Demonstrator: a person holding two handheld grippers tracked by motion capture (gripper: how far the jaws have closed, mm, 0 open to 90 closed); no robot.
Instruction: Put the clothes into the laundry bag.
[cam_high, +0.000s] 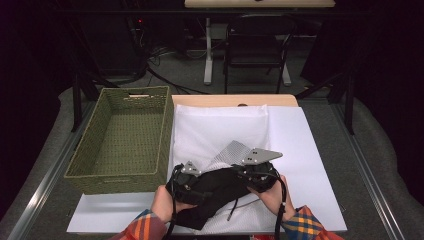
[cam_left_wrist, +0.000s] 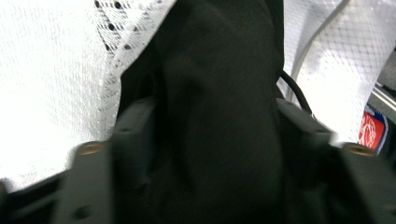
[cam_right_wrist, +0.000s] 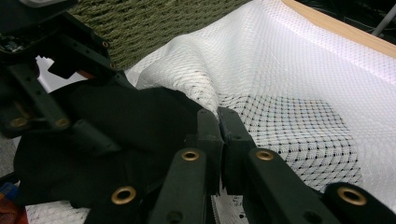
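Note:
A black garment (cam_high: 215, 192) hangs bunched between my two grippers at the near edge of the table, lying over a white mesh bag (cam_high: 220, 130). My left gripper (cam_high: 187, 181) is shut on a thick fold of the black garment (cam_left_wrist: 219, 116), which fills the gap between its jaws (cam_left_wrist: 217, 121). My right gripper (cam_high: 256, 175) has its jaws pressed together (cam_right_wrist: 218, 119) on the raised edge of the mesh bag (cam_right_wrist: 289, 84), right where the black garment (cam_right_wrist: 116, 126) meets it. The left gripper (cam_right_wrist: 51, 84) shows at the upper left of the right gripper view.
An empty green woven basket (cam_high: 115, 182) stands to the left of the bag, close beside the left gripper. A white sheet (cam_high: 310, 150) covers the table, whose wooden far edge (cam_high: 235, 100) shows. A dark chair (cam_high: 255, 45) stands beyond the table.

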